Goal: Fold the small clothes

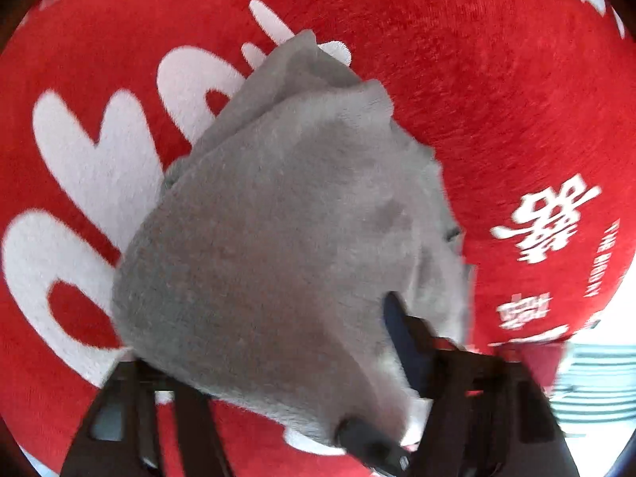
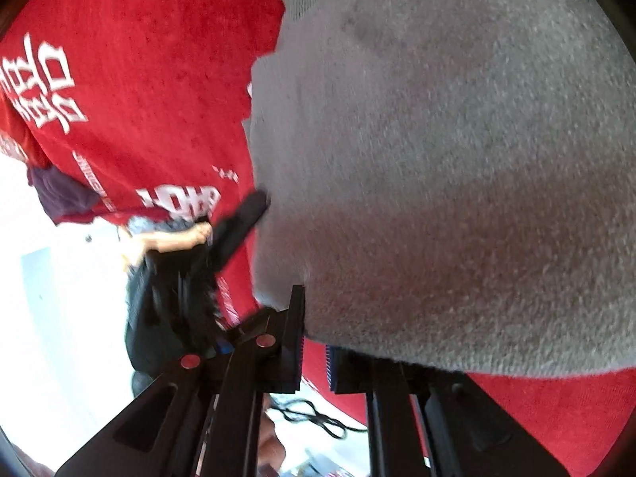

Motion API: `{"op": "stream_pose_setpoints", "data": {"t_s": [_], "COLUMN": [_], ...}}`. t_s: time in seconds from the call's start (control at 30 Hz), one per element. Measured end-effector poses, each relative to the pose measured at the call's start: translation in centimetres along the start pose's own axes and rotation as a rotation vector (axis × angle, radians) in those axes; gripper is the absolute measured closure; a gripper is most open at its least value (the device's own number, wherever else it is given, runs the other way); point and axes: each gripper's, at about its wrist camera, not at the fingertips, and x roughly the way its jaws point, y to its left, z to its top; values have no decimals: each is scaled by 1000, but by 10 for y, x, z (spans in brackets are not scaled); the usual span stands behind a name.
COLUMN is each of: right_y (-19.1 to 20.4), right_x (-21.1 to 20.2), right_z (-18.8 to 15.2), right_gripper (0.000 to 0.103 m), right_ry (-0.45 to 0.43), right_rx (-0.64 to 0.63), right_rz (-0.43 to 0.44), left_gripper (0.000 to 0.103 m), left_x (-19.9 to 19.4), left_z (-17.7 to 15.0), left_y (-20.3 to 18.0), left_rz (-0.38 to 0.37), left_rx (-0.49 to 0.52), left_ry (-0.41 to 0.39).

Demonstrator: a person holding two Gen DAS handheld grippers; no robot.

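Observation:
A small grey fleece garment point(image 1: 286, 238) hangs bunched over a red cloth with white lettering point(image 1: 497, 91). In the left wrist view it drapes over my left gripper point(image 1: 278, 389), hiding the fingertips; only the black finger bases show. In the right wrist view the garment point(image 2: 457, 179) fills the upper right, and my right gripper point(image 2: 316, 342) has its edge between the closed-in fingers. The left gripper point(image 2: 242, 218) with the person's hand shows in the right wrist view at the garment's left edge, touching it.
The red cloth point(image 2: 151, 91) covers the work surface. A dark purple cloth point(image 2: 63, 194) lies at its left edge. A white floor point(image 2: 59, 318) and a black cable point(image 2: 318, 417) show beyond the edge. A striped item point(image 1: 596, 381) sits at the right.

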Motion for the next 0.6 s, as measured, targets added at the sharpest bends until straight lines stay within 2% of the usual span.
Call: {"op": "stream_pose_setpoints", "data": {"t_s": [0.07,0.17,0.27,0.3,0.37,0.4,0.5,0.6], "right_y": [3,8,15,18,27,33,54,82], "right_x": [-1,-12,-32,-38,-53,-60,-72,-65], "right_z": [-3,-7,-7,-5,3,10,37,70], "right_gripper": [92,90,86,82,52,48,46,37], "right_ry": [39,99,115,111,89,74,44,54], "right_rx": [-29,-94,-154,-169,-205,-226,-280,-330], "right_rz": [-36,-133,-196,-210,-248,-267,-300,-324], "left_gripper": [78,84,84,84,84,84,84,84], "left_x": [1,-3,-5,-5,-5,-5,-2,1], "left_z": [1,-1,-11,-16,-24,-27,-38,-51], "left_y": [-4,-10,-32,-41,-57,-62,-74,-85], "left_rz": [76,130,224,256,313,335,401,451], "left_rx": [45,123,315,384,516,570,723,867], "left_ry": [-14,-45,-92,-107,-134,-145,-172,-200]}}
